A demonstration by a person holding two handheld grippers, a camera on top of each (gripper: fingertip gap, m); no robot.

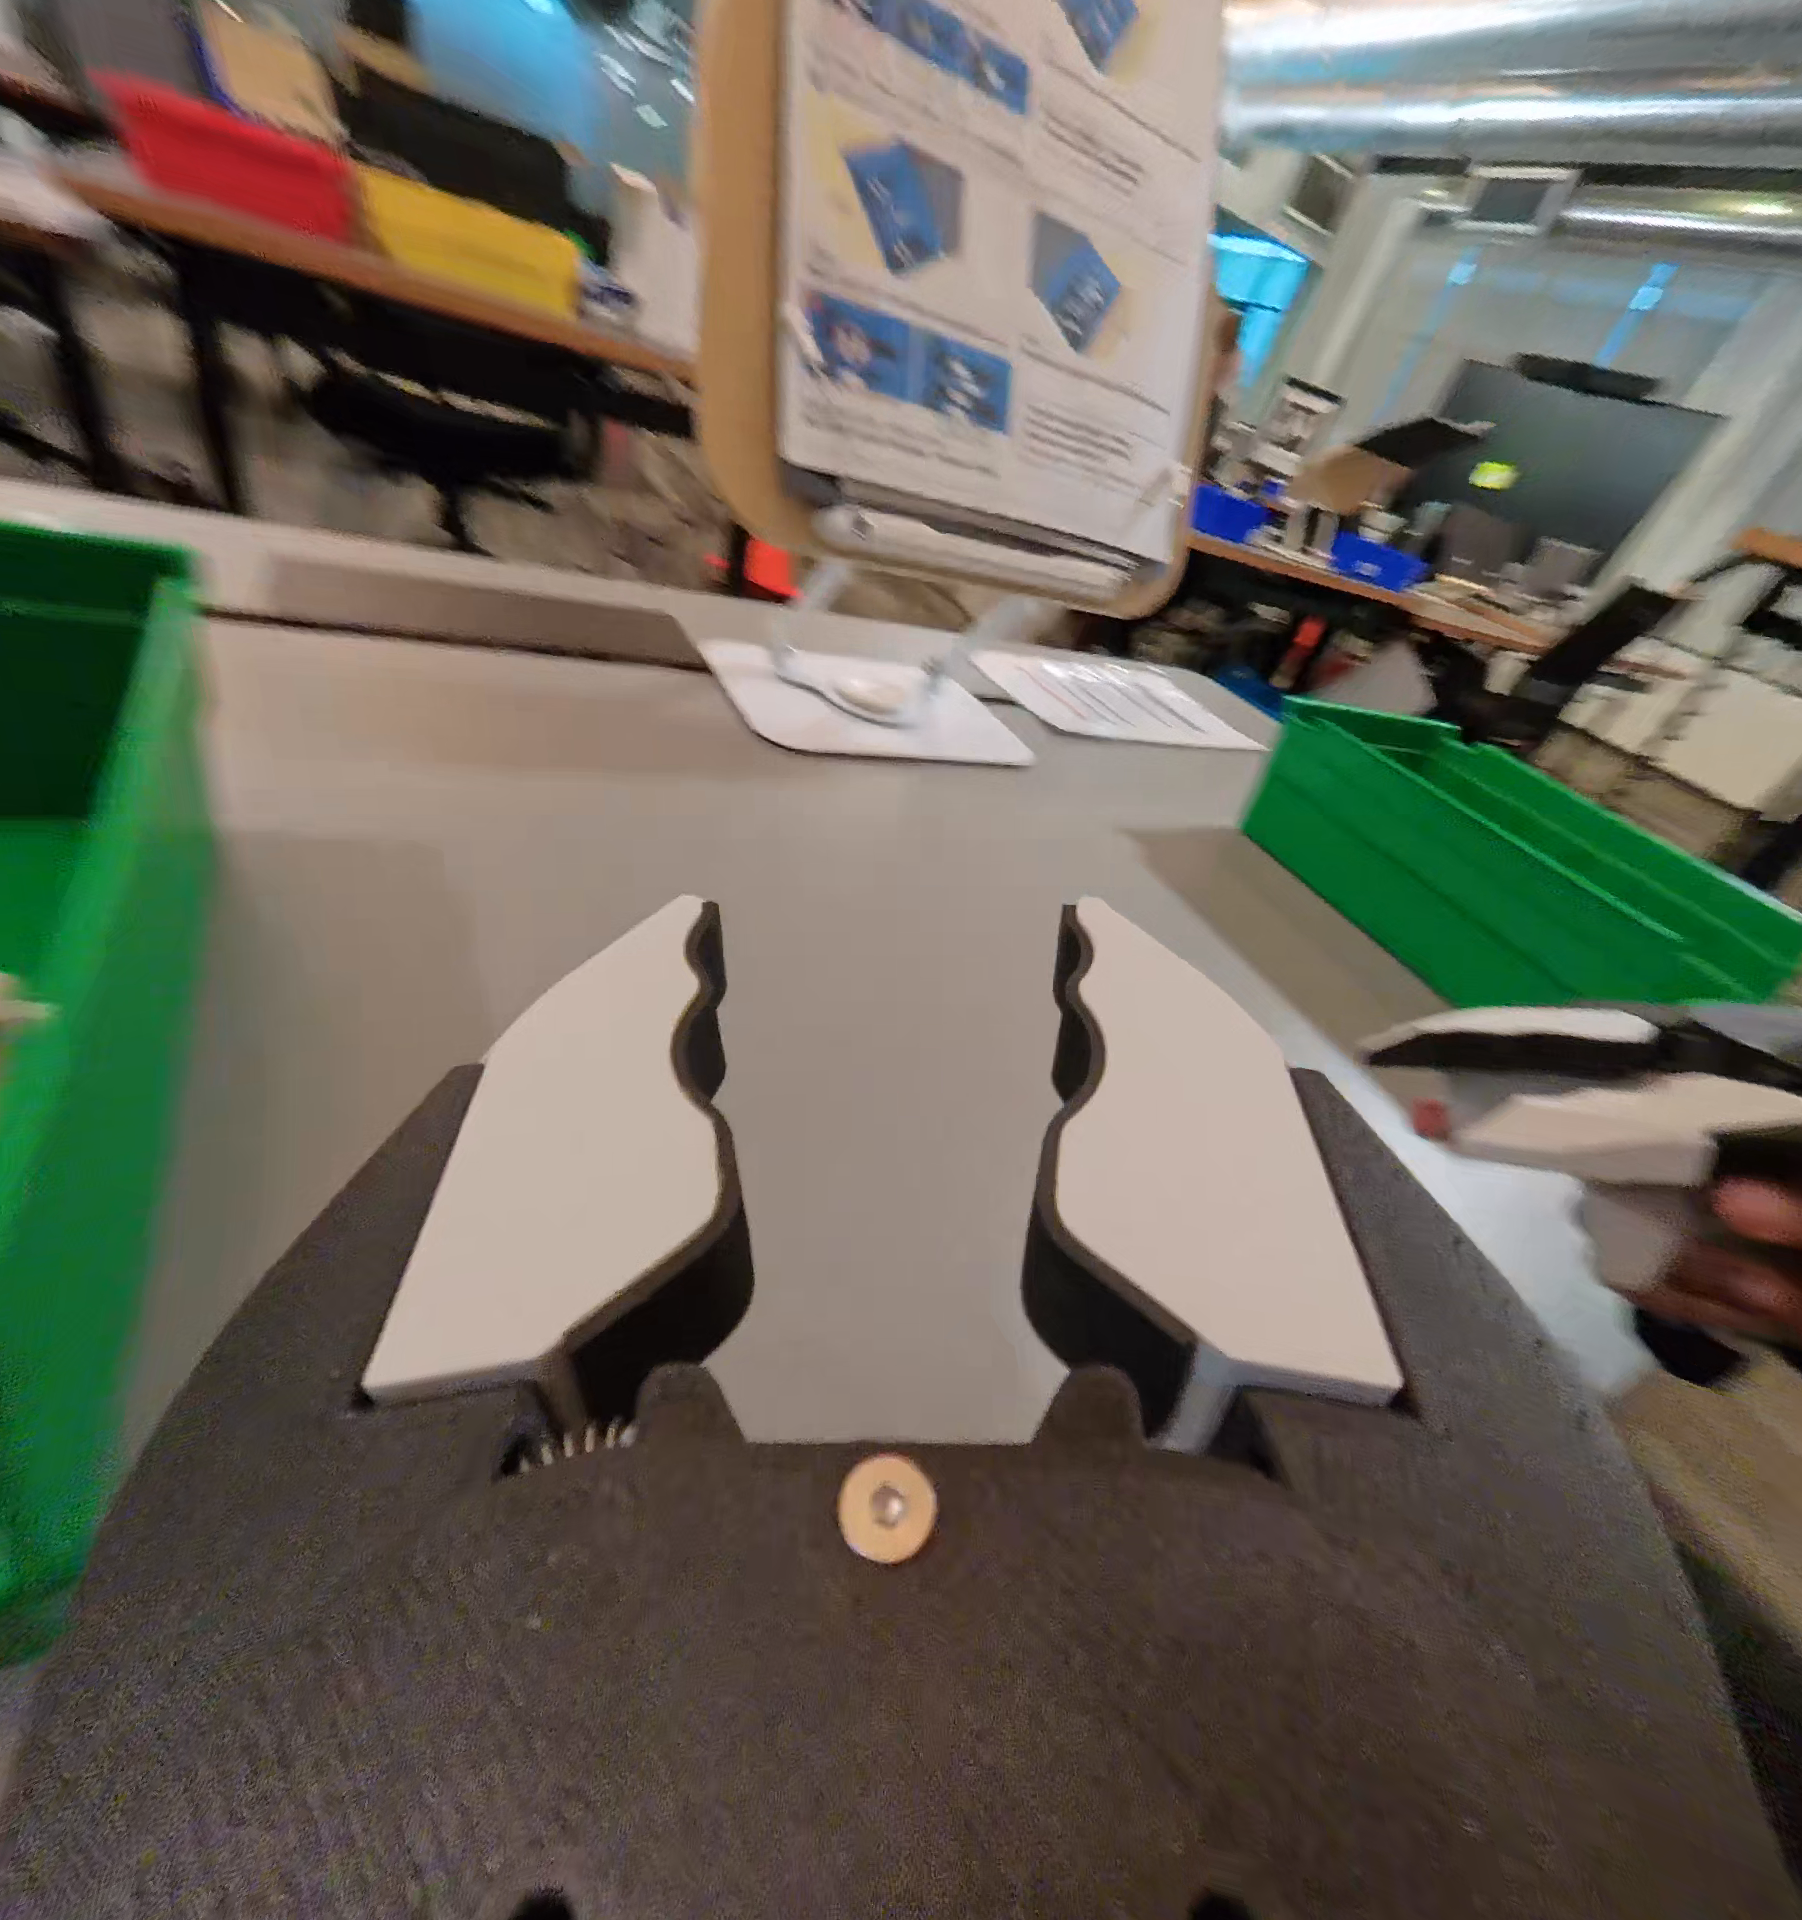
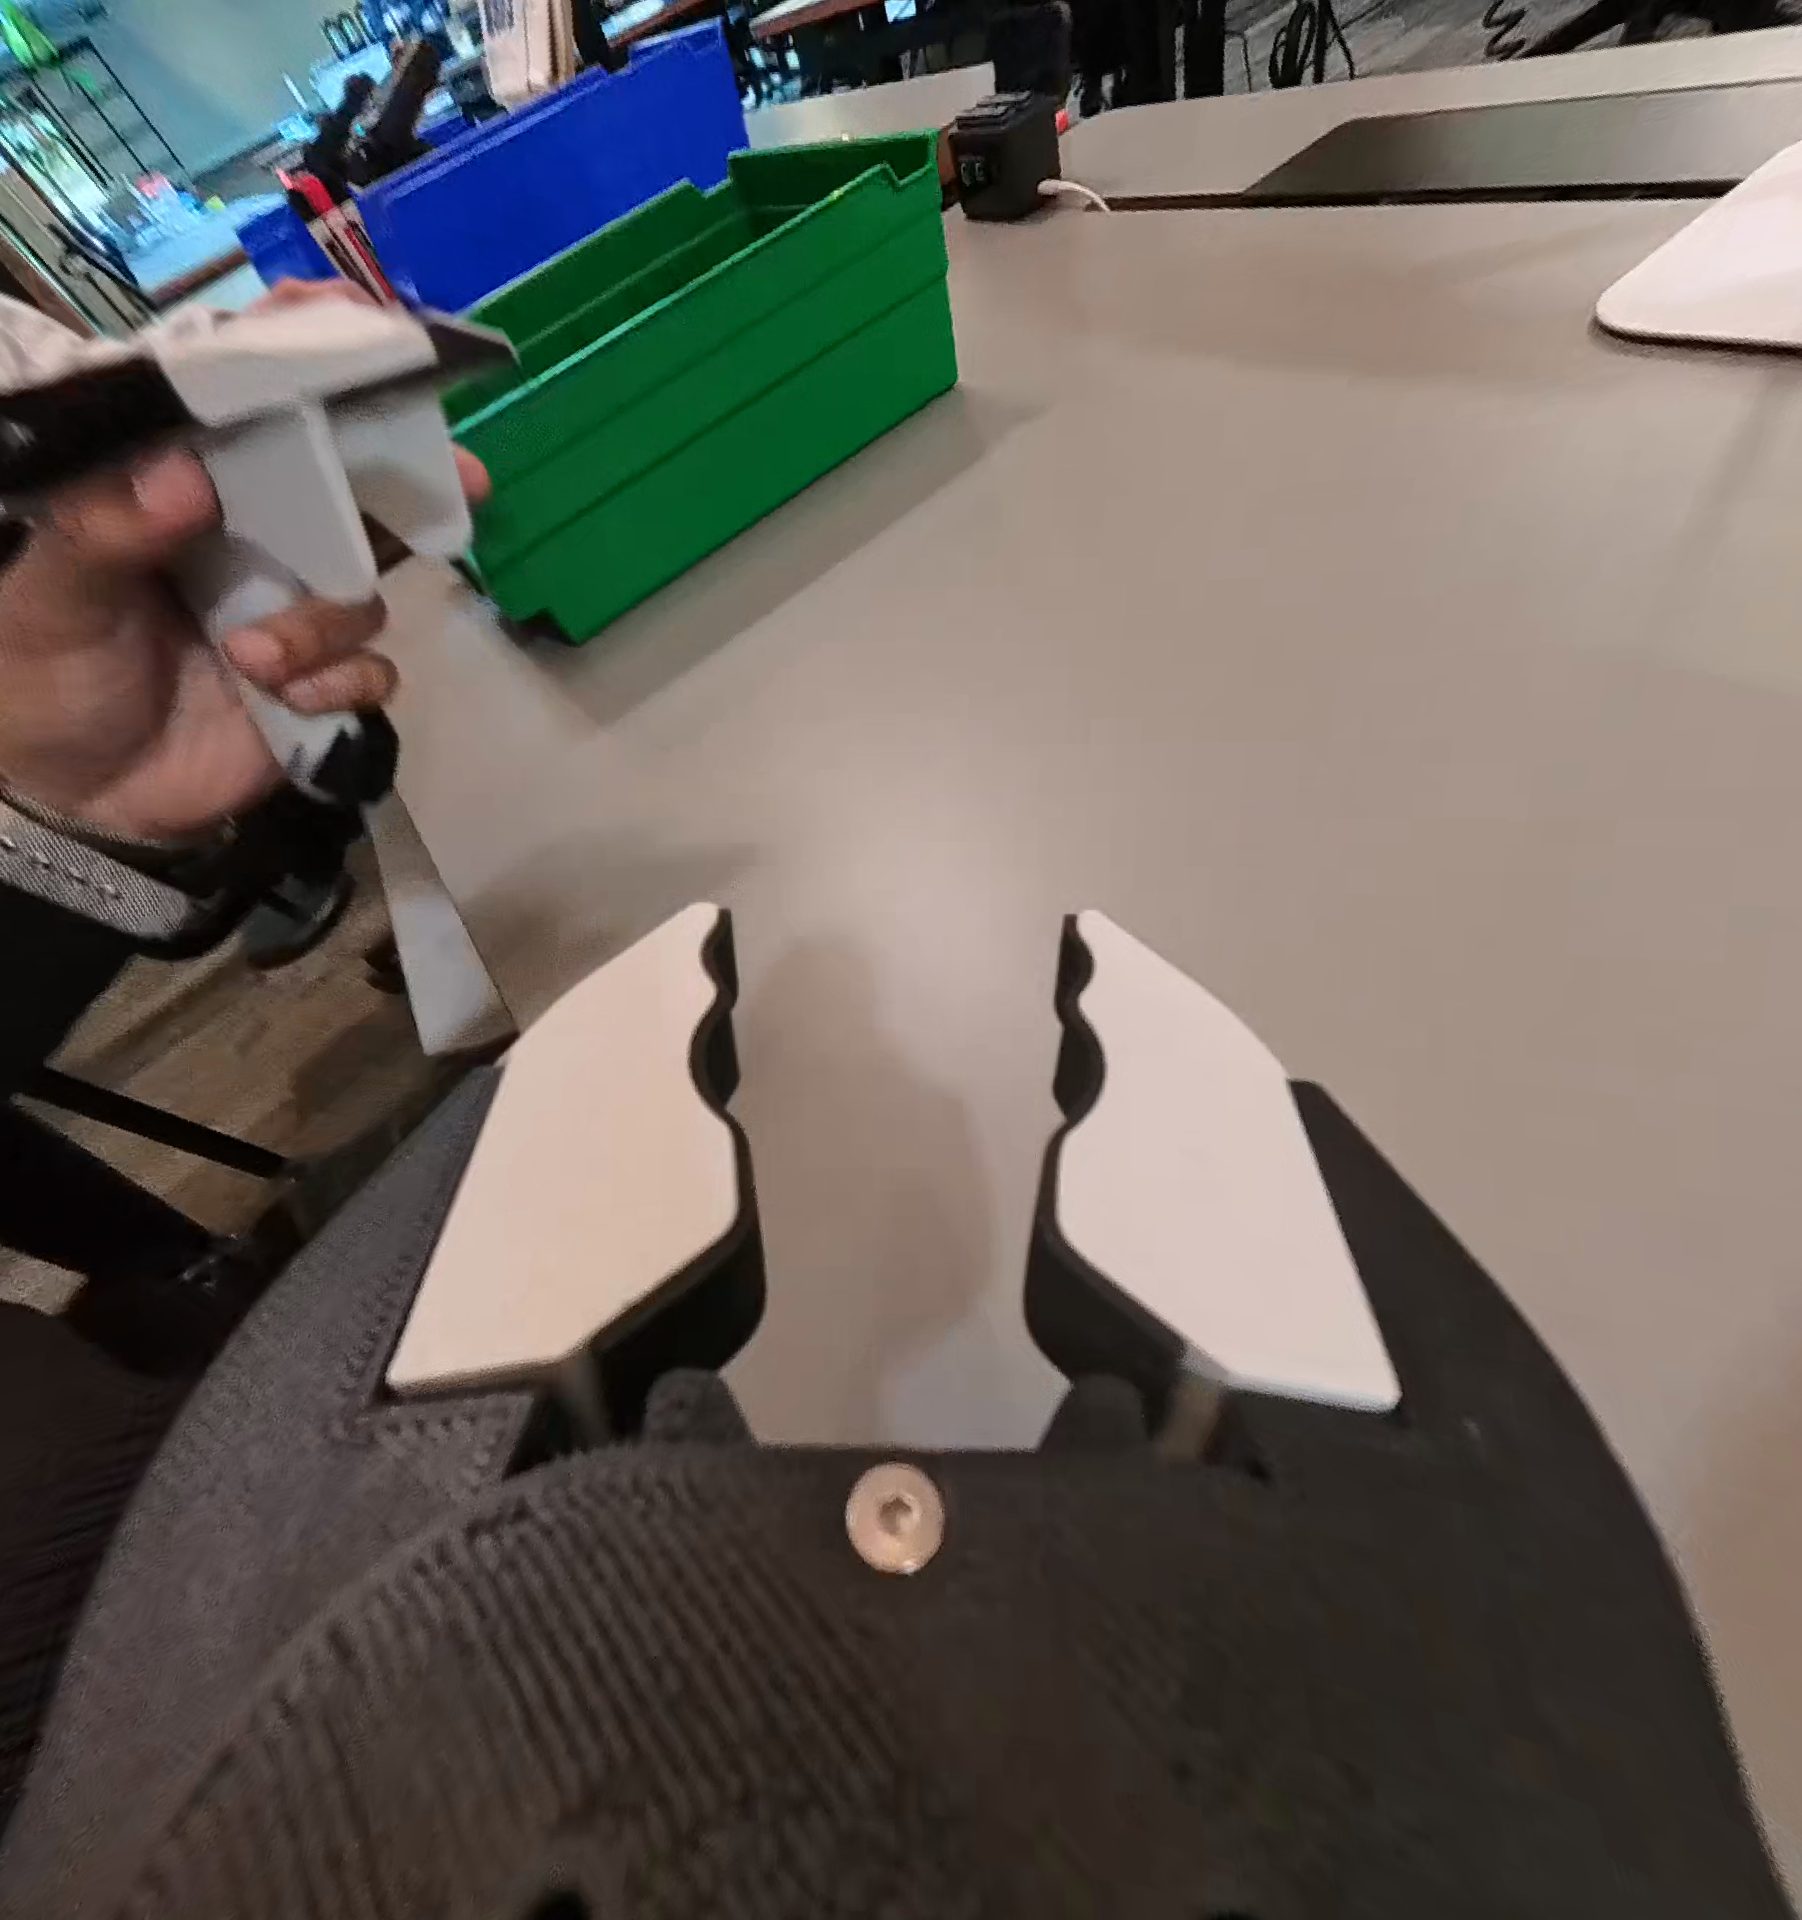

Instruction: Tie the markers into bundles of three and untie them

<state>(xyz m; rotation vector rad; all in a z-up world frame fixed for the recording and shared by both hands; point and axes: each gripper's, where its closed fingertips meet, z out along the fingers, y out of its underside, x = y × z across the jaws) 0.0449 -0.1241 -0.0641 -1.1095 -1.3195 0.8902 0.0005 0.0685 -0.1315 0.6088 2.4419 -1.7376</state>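
Stretching across both views, the grey bench [image 2: 1292, 623] carries everything. A green bin [image 2: 710, 395] sits at ten o'clock in the right wrist view; another green bin [image 1: 55, 935] stands at nine o'clock in the left wrist view. A board on a stand [image 1: 980, 281] rises at twelve o'clock. The left tongs [image 1: 889, 925] hang parted with nothing between them; the right tongs [image 2: 895, 930] likewise, over bare bench. Both views are smeared, so I judge a fast swing could knock a bin or the stand.
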